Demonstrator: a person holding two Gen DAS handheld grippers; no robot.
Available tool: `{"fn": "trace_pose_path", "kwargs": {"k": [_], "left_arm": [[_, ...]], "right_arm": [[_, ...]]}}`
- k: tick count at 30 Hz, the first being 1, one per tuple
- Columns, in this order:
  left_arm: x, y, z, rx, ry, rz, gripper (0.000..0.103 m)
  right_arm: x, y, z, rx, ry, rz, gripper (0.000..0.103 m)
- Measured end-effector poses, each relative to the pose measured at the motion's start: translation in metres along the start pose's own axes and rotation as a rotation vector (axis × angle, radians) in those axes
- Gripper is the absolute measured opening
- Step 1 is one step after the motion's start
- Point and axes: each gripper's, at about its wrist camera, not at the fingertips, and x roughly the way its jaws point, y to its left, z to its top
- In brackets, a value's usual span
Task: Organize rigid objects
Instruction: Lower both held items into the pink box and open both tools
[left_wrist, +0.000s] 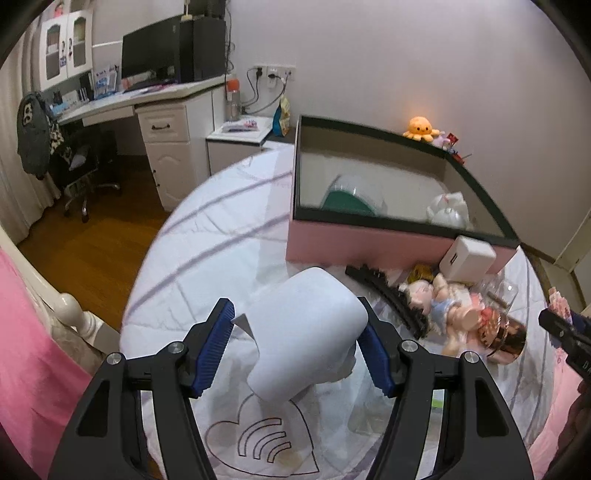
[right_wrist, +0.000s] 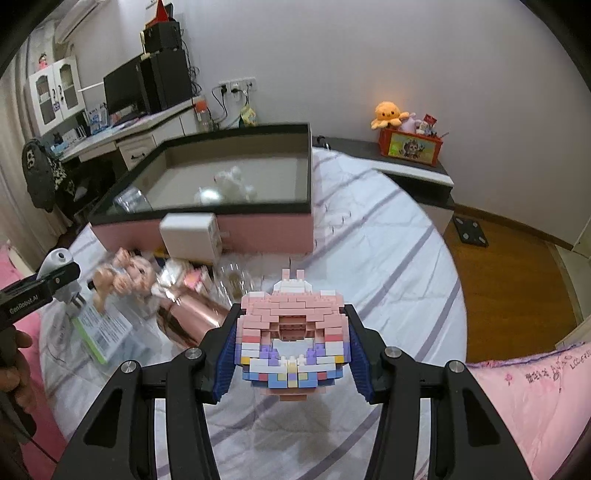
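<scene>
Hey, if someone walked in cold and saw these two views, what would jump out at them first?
Most striking is the pastel brick-built model clamped in the right gripper above the striped bedsheet. Next is the white plastic device between the left gripper's blue pads, its right pad touching it. Beyond both sits the big pink box with a dark rim, a doll and a rose-gold bottle lying in front of it.

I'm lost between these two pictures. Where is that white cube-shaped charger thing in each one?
Left wrist view: the white charger block sits right of centre, against the pink box's front wall, above the doll.
Right wrist view: the same block is left of centre, against that box's front wall.
Shared landmark: the orange octopus plush by the far wall.
</scene>
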Motion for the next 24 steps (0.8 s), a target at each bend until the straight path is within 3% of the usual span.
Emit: {"fn": "trace_pose_path", "kwargs": {"k": [8, 14, 19, 24], "left_arm": [[-0.019, -0.007, 0.032, 0.029, -0.074, -0.014, 0.066], [-0.016, -0.023, 0.075, 0.075, -0.137, -0.025, 0.066], [0.004, -0.045, 0.119, 0.106, -0.161, -0.054, 0.066], [0.044, -0.062, 0.148, 0.119, -0.125, -0.064, 0.066]], "right_arm": [[-0.003, 0.002, 0.043, -0.026, -0.071, 0.047, 0.053], [0.008, 0.010, 0.090, -0.051, -0.124, 0.077, 0.053], [0.034, 0.025, 0.127, -0.065, -0.129, 0.115, 0.053], [0.080, 0.035, 0.154, -0.066, -0.077, 0.143, 0.053]]}}
